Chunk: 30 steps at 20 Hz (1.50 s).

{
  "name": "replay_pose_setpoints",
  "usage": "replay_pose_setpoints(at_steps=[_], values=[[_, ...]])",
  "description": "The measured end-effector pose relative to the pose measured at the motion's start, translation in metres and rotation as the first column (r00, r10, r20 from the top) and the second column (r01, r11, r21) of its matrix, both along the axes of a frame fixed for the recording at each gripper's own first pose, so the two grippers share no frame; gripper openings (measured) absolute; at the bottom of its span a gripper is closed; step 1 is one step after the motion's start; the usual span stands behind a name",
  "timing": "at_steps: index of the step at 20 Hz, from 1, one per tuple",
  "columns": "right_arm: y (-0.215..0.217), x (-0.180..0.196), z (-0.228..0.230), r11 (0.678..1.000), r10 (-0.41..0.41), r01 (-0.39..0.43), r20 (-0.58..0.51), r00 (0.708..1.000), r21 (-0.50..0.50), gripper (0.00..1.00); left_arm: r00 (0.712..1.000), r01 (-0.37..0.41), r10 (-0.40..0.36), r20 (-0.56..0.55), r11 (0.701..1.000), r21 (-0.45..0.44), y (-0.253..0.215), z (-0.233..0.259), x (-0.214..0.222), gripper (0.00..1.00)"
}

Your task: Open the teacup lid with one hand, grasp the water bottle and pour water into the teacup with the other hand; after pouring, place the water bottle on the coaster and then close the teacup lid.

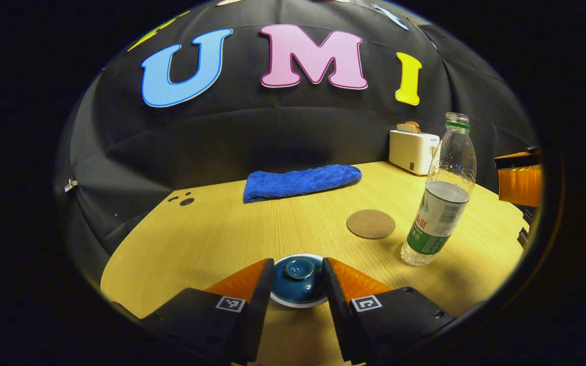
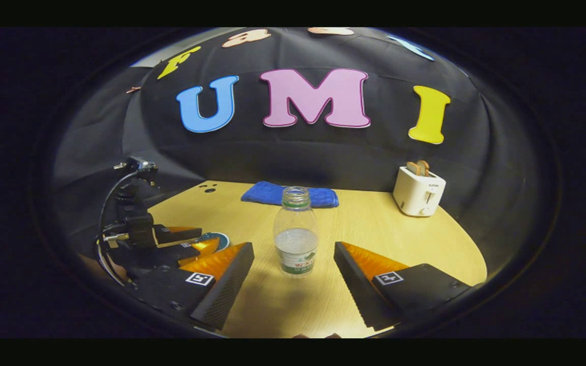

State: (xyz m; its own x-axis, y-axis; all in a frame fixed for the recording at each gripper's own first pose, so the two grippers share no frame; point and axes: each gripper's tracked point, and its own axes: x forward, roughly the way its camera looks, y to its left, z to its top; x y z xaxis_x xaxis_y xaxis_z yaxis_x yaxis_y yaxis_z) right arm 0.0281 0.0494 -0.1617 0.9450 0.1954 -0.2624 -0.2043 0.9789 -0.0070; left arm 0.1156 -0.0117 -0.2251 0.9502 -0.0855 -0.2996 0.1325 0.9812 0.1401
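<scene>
The table (image 1: 232, 223) is pale wood with a fine straight grain, its near edge rounded, and it stands against black cloth that hangs in soft folds all the way round the booth. Toward the back lies a folded blue towel (image 1: 300, 182), and in the far right corner a small white toaster (image 1: 413, 150) with slices of bread standing in its slots. A few small dark holes (image 1: 183, 198) mark the wood at the back left. The left gripper (image 1: 298, 284) hangs low over the table with its jaws parted, one on either side of the teacup (image 1: 298, 301); the blue lid (image 1: 298, 279) sits on the cup, its knob up, and neither finger touches it as far as I can see. A round brown coaster (image 1: 370, 223) lies bare a little beyond the cup, with the water bottle (image 1: 443, 195) standing just to its right, uncapped and partly filled. In the right gripper view the right gripper (image 2: 293, 274) is spread wide, the bottle upright between its fingers but farther along the table and apart from both. The left gripper and teacup show there at the left edge.
</scene>
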Motion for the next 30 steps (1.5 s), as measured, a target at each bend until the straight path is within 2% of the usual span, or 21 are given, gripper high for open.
replay_pose_setpoints(at_steps=[6, 9, 12, 18, 19, 24, 25, 30], values=[[-0.001, 0.001, -0.002, 1.0, -0.007, 0.007, 0.007, 1.0, -0.013, 0.98, 1.0, 0.011, -0.011, 0.006, 1.0, 0.015, -0.003, 0.002, 0.001, 0.48], [0.0, 0.003, -0.006, 1.0, -0.007, 0.007, 0.013, 1.0, -0.011, 0.98, 1.0, 0.012, -0.012, -0.005, 0.999, 0.04, -0.002, -0.001, 0.001, 0.36], [0.002, 0.012, -0.015, 1.0, -0.017, 0.017, 0.029, 0.999, -0.005, 0.98, 1.0, 0.013, -0.013, -0.002, 0.999, 0.047, -0.003, 0.0, 0.001, 0.35], [0.004, 0.027, -0.036, 0.999, -0.049, 0.049, 0.025, 0.998, 0.013, 0.96, 1.0, 0.022, -0.021, 0.01, 1.0, -0.016, -0.003, 0.004, 0.002, 0.27], [0.004, 0.029, -0.036, 0.999, -0.053, 0.053, 0.029, 0.998, 0.014, 0.98, 1.0, 0.024, -0.024, 0.014, 1.0, -0.019, -0.003, 0.006, 0.002, 0.23], [0.002, 0.043, -0.037, 0.997, -0.079, 0.078, 0.038, 0.996, 0.02, 0.98, 0.999, 0.032, -0.03, 0.04, 0.998, -0.054, 0.002, 0.025, 0.0, 0.22], [0.001, 0.047, -0.038, 0.996, -0.085, 0.084, 0.04, 0.996, 0.019, 0.98, 0.999, 0.03, -0.027, 0.045, 0.998, -0.056, 0.005, 0.029, -0.002, 0.26], [0.006, 0.064, -0.044, 0.996, -0.093, 0.092, 0.046, 0.995, 0.022, 0.98, 0.999, 0.012, -0.01, 0.044, 0.999, -0.051, 0.02, 0.031, -0.012, 0.26]])
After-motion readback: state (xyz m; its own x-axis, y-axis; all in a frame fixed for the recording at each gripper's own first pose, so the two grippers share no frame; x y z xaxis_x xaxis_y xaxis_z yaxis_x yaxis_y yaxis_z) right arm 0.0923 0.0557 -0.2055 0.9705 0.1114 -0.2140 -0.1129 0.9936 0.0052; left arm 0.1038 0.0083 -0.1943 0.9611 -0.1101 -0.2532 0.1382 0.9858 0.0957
